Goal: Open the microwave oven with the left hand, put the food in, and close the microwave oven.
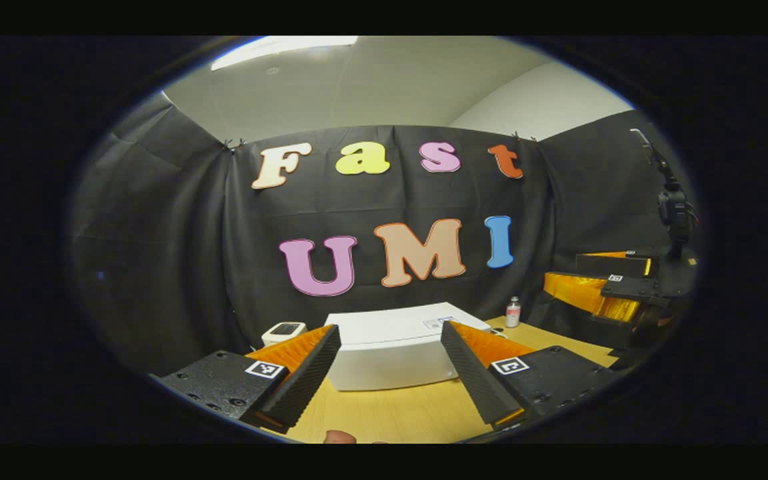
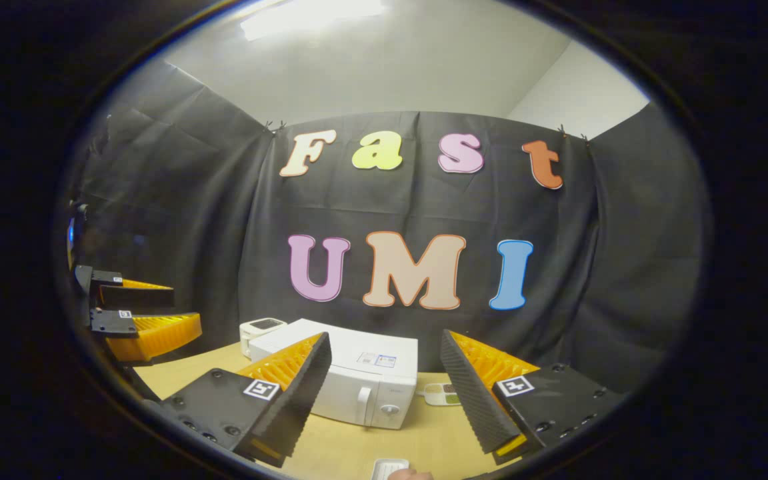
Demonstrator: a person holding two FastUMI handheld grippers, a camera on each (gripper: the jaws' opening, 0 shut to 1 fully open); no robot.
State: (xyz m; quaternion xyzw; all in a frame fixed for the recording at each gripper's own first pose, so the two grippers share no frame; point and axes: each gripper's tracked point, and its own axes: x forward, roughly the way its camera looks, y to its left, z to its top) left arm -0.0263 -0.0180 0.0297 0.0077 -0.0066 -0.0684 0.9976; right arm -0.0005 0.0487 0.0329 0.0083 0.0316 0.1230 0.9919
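In the left gripper view, the left gripper point(image 1: 391, 373) is held above the wooden table point(image 1: 397, 417) with its jaws spread wide and nothing between them. A small rounded bit shows at the bottom edge, too little of it to identify. Beyond the fingers sits the white microwave point(image 1: 394, 347), seen from its plain side, door not visible here. A small white device with a dark screen point(image 1: 284, 331) stands to its left, and a small bottle point(image 1: 513, 312) stands farther back at the right. Far right, the right gripper point(image 1: 614, 287) hangs in the air, tilted sideways.

In the right gripper view, the right gripper point(image 2: 384, 393) is likewise spread apart and empty. At the bottom edge lies a small white tray point(image 2: 389, 468); whether it holds food cannot be told. Past the fingers the microwave point(image 2: 351, 380) shows its front: door closed, with handle and knob. A flat white card with coloured patches point(image 2: 443, 395) lies to its right. The left gripper point(image 2: 137, 313) hovers at far left.
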